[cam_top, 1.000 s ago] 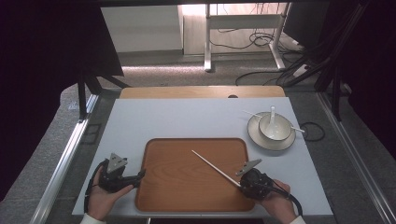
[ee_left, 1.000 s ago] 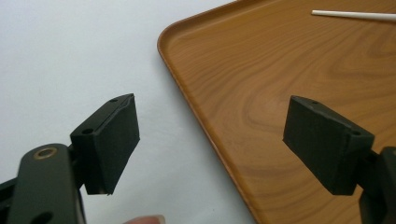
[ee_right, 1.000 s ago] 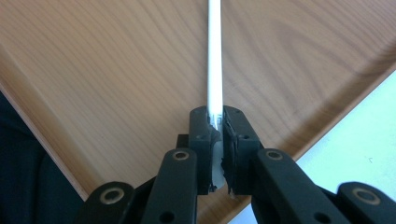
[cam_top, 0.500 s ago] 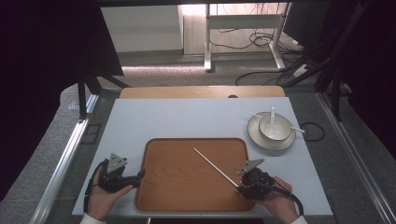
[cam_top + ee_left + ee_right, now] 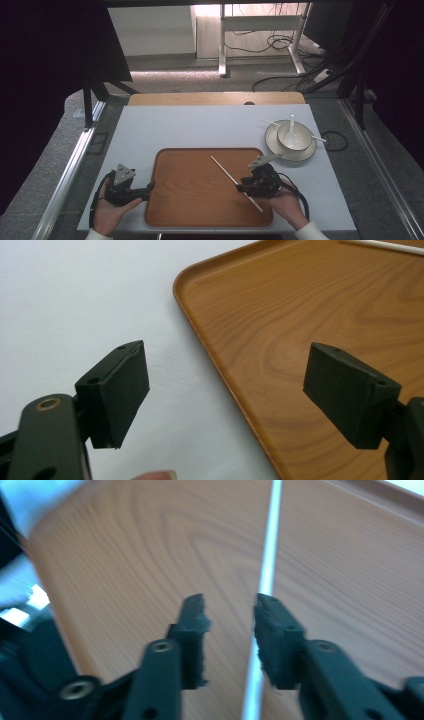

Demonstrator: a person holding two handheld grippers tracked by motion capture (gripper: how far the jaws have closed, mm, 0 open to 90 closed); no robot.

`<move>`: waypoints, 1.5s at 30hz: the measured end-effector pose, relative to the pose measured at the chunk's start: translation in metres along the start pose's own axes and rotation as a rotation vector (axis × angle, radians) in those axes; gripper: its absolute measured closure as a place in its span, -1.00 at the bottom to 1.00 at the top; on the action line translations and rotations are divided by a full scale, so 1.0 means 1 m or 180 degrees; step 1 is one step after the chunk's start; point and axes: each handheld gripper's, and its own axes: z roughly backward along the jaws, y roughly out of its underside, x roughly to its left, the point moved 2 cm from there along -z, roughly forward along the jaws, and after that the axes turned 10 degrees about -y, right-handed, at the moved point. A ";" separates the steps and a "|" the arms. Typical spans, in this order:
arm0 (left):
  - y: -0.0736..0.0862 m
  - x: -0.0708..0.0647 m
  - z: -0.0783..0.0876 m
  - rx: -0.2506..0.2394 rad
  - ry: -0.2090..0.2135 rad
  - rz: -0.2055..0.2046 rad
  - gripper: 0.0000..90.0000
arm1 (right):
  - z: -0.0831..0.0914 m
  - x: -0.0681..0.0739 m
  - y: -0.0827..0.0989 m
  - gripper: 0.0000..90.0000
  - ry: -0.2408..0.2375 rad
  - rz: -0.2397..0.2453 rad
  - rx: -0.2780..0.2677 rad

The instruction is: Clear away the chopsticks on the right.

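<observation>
From the high view, the right hand-held gripper (image 5: 244, 188) sits over a thin white stick (image 5: 236, 183) lying slanted on the tray (image 5: 170, 210), on the counter (image 5: 200, 130). The stick could roll away if bumped.

In the left gripper view, the left hand-held gripper (image 5: 227, 395) is wide open and holds nothing.

In the right gripper view, the jaws have just been closing. They stand partly open, with the stick (image 5: 267, 570) by one pad, not squeezed. It looks smooth, so it may slip.
</observation>
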 end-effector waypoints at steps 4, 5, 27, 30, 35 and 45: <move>0.000 0.000 0.000 -0.0001 -0.0006 0.0001 -0.60 | -0.012 -0.010 -0.011 0.91 -0.0277 -0.0322 -0.0298; 0.000 0.001 0.000 -0.0001 -0.0006 0.0003 -0.60 | -0.014 -0.012 -0.013 0.96 -0.0298 -0.0364 -0.0329; 0.001 0.003 0.000 -0.0006 -0.0002 0.0011 -0.60 | -0.070 -0.047 -0.033 1.00 -0.0095 -0.0828 -0.0217; 0.001 0.002 0.000 -0.0008 -0.0002 0.0010 -0.60 | -0.064 -0.050 -0.030 1.00 0.0011 -0.0836 -0.0194; 0.001 0.002 0.001 -0.0010 0.0000 0.0012 -0.60 | -0.054 -0.053 -0.023 1.00 0.0096 -0.0853 -0.0194; 0.000 0.001 0.000 0.0000 0.0004 -0.0002 -0.60 | -0.031 -0.063 -0.004 1.00 0.0244 -0.0956 -0.0209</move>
